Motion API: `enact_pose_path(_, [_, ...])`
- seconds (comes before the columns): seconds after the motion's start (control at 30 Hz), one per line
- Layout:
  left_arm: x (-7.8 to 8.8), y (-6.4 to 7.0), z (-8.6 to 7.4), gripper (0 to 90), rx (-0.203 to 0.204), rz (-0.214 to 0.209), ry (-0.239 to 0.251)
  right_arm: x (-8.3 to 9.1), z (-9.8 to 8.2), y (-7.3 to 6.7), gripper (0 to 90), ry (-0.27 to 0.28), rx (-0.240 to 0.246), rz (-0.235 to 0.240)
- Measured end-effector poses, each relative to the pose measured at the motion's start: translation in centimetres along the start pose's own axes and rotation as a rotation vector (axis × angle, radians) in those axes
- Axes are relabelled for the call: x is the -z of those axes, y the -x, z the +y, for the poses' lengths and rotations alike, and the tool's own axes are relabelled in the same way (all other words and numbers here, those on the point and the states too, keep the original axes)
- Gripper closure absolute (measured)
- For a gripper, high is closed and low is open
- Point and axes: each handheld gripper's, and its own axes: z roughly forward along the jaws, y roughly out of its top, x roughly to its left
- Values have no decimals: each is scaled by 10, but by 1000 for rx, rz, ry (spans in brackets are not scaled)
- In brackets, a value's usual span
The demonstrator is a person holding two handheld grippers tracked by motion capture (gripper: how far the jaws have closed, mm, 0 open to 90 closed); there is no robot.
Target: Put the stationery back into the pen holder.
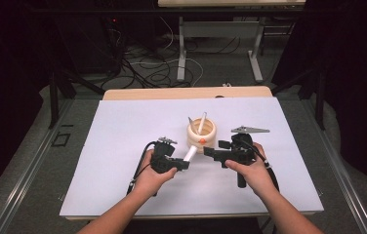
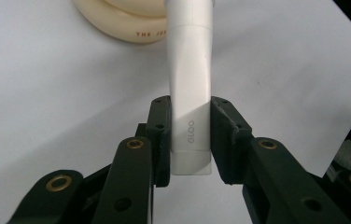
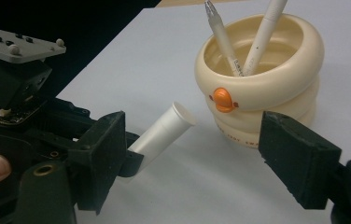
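L gripper (image 2: 190, 140) is clamped on the white glue stick (image 2: 190, 93), held tilted just in front of the cream pen holder (image 1: 201, 132), not yet in it. R gripper (image 3: 187, 158) hangs open w/ nothing between its jaws; two pens (image 3: 241, 37) already stand inside, so dropping the stick in looks like what's left.

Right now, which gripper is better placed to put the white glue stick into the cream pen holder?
Left. The left gripper already clamps the white glue stick, pointing toward the cream pen holder. The right gripper is open and holds nothing.
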Motion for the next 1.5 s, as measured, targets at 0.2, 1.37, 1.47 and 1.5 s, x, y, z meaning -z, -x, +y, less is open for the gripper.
enact_pose_path(0.2, [5,2,1,714,12,-1,82,-3,4,-3,291,-7,-32,12])
enact_pose_path(1.37, [10,20,-10,714,-75,-19,313,-22,9,-12,518,-26,-277,128])
enact_pose_path(1.47, [9,23,-11,713,-85,-32,308,-23,7,-11,546,-25,-286,139])
enact_pose_path(1.5, [9,24,-11,713,-90,-34,308,-24,6,-11,551,-19,-285,141])
